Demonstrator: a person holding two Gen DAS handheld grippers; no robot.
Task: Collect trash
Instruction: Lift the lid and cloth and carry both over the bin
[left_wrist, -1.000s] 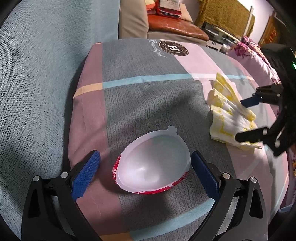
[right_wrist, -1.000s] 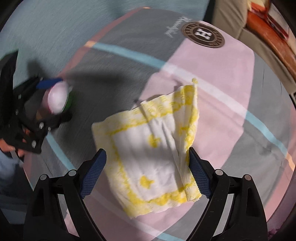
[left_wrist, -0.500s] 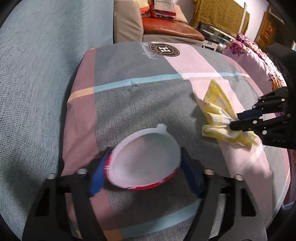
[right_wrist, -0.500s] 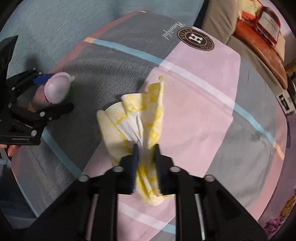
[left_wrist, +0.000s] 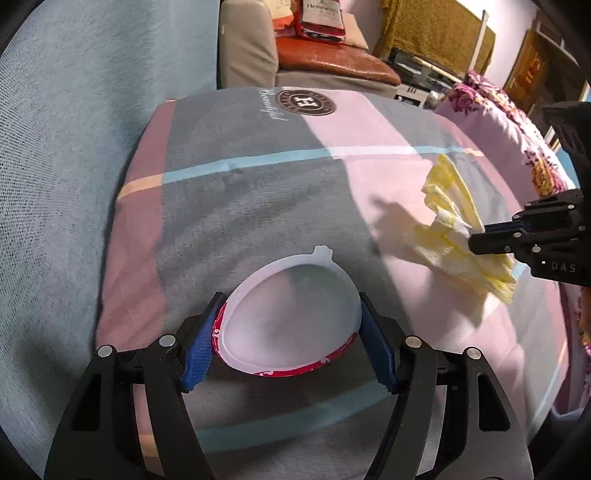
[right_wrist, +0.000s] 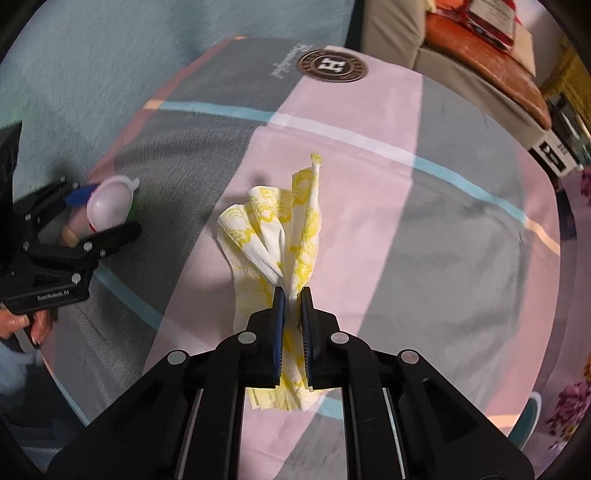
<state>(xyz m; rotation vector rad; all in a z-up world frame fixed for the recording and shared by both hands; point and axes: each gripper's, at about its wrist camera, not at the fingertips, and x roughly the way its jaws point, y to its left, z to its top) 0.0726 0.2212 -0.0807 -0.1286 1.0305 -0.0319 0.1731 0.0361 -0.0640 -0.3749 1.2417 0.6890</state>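
The left gripper (left_wrist: 286, 338) squeezes the thin cup (left_wrist: 290, 326) — it may buckle; the right gripper (right_wrist: 292, 295) pinches the napkin (right_wrist: 273, 236) — it could tear.

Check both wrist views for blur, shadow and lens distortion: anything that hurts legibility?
Left wrist view: sharp; yellow napkin casts a soft shadow on the pillow; fisheye bends the edges. Right wrist view: the cup in the left claw is smeared, while the right claw stays crisp.
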